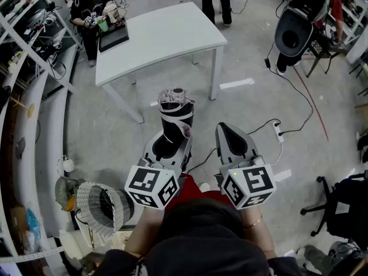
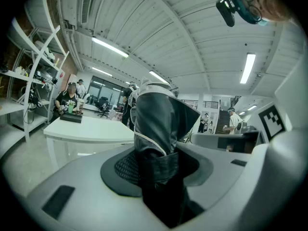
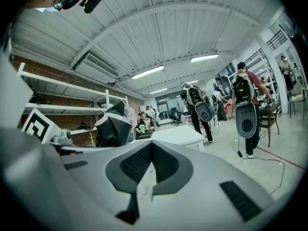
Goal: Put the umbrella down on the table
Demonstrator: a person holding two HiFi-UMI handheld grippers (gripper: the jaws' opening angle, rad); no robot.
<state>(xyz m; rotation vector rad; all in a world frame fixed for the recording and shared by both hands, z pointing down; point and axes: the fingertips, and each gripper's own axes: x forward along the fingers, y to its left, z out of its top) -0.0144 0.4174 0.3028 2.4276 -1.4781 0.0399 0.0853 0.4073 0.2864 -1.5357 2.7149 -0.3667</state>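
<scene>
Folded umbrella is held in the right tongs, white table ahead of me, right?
No: the left tongs hold the folded umbrella, as the left gripper view shows; the right tongs are empty. The white table is ahead.

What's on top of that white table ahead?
Only a dark tray at the far left corner of the table, beside a person. The rest is bare. Small things at the tray's far edge are too small to tell.

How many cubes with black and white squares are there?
2. One cube is on the left gripper, the other cube on the right gripper. More may be hidden across the room.
</scene>
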